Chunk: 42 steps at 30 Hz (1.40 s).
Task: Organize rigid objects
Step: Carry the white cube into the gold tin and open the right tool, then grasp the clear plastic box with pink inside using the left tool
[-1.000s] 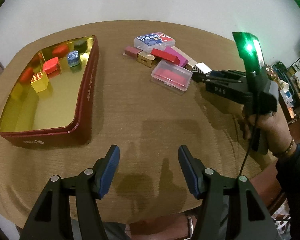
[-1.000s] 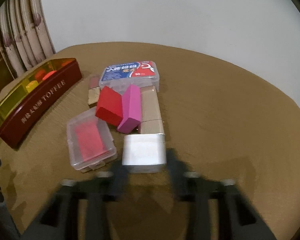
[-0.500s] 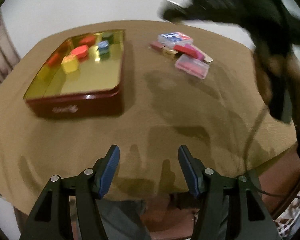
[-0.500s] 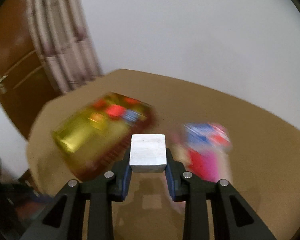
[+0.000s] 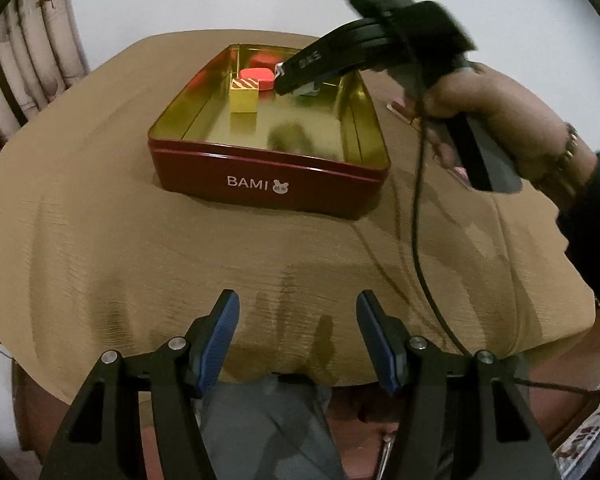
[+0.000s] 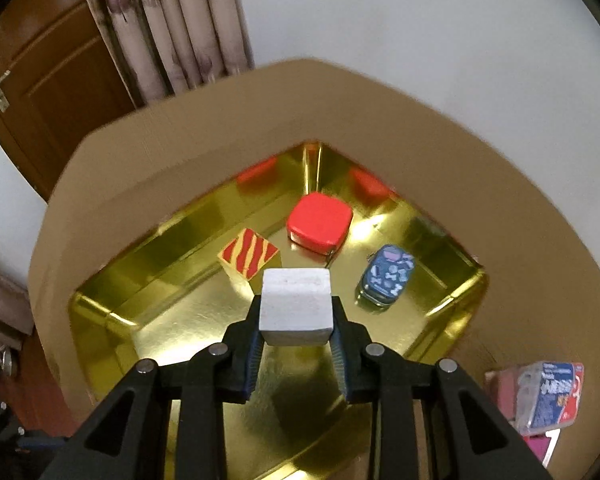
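My right gripper (image 6: 296, 320) is shut on a white block (image 6: 296, 304) and holds it above the inside of the gold-lined red tin (image 6: 112, 312). In the tin lie a yellow block with red stripes (image 6: 249, 261), a red rounded box (image 6: 320, 220) and a small blue patterned case (image 6: 386, 274). In the left wrist view the right gripper (image 5: 296, 76) reaches over the tin (image 5: 268, 184), above the yellow block (image 5: 243, 96) and red box (image 5: 256, 76). My left gripper (image 5: 296, 336) is open and empty, low over the near table edge.
A pile of boxes, with a clear blue-labelled case (image 6: 550, 394) and a pink piece (image 6: 540, 446), lies right of the tin. The round brown table (image 5: 180, 264) ends just ahead of my left gripper. Curtains (image 6: 168, 24) and a door (image 6: 52, 84) stand behind.
My right gripper took hold of the white block by the pile, lifted it and carried it left over the tin. My left gripper drew back toward the table's near edge, staying open.
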{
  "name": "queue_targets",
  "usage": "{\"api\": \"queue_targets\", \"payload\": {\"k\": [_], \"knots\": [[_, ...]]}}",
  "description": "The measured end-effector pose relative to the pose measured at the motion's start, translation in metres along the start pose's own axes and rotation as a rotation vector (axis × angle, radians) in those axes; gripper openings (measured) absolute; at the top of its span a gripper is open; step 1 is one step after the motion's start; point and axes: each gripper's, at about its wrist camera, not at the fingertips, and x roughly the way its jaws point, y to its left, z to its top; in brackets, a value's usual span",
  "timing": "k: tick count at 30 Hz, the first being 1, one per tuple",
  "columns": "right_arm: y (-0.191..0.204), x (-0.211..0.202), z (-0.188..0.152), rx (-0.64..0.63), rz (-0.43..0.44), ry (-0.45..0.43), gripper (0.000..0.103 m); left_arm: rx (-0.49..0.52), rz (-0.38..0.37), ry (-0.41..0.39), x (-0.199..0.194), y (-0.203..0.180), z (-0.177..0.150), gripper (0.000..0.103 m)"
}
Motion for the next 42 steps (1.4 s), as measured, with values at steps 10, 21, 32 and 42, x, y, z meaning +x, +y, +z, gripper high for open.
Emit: {"api": "queue_targets", "payload": {"k": [10, 21, 32, 42], "knots": [[0.011, 0.034, 0.031, -0.005, -0.036, 0.07, 0.03, -0.004, -0.013, 0.001, -0.002, 0.005, -0.001, 0.058], [-0.006, -0.047, 0.023, 0.087, 0.001, -0.204, 0.053, 0.019, 0.016, 0.006, 0.003, -0.009, 0.001, 0.059], [-0.082, -0.175, -0.182, 0.313, -0.453, -0.404, 0.053, 0.117, -0.058, 0.019, 0.007, -0.056, 0.009, 0.059], [-0.145, -0.178, -0.294, 0.53, -0.514, -0.343, 0.054, 0.129, -0.191, 0.052, 0.055, -0.156, 0.075, 0.07]]}}
